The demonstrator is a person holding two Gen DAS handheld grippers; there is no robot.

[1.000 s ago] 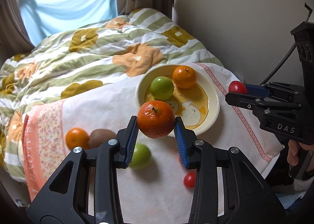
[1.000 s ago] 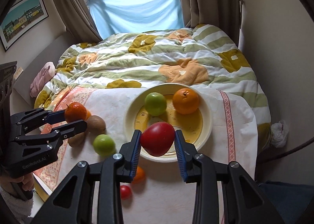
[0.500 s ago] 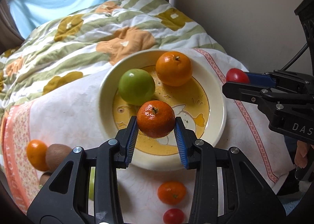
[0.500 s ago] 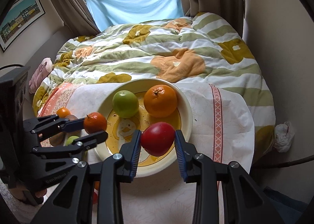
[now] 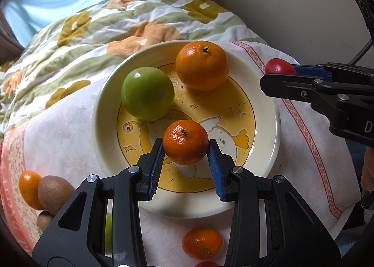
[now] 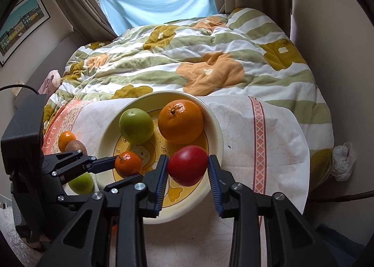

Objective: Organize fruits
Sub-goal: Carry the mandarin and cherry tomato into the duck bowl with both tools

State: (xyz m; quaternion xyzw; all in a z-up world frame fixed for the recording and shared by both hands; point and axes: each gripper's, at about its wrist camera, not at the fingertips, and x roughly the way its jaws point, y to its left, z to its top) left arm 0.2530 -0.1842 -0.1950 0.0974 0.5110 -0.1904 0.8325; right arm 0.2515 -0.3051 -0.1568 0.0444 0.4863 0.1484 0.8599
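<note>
My left gripper (image 5: 185,143) is shut on a small tangerine (image 5: 185,142), held just above the near middle of the yellow plate (image 5: 105,112). On that plate lie a green apple (image 5: 147,94) and a large orange (image 5: 202,64). My right gripper (image 6: 188,161) is shut on a red tomato (image 6: 188,165) over the plate's near right rim (image 6: 217,131). In the right wrist view the left gripper (image 6: 127,167) comes in from the left with its tangerine (image 6: 128,164). In the left wrist view the right gripper (image 5: 275,73) shows at the right edge with the tomato (image 5: 278,67).
Loose on the white cloth (image 5: 70,131) lie a tangerine (image 5: 202,243), a kiwi (image 5: 55,193), a small orange (image 5: 29,189) and a green fruit (image 6: 81,182). A striped duvet (image 6: 187,52) spreads behind the plate. A wall stands close on the right.
Both grippers have come down and forward over the plate, which now looks much larger. Each still holds its fruit. In the last half second they moved only slightly.
</note>
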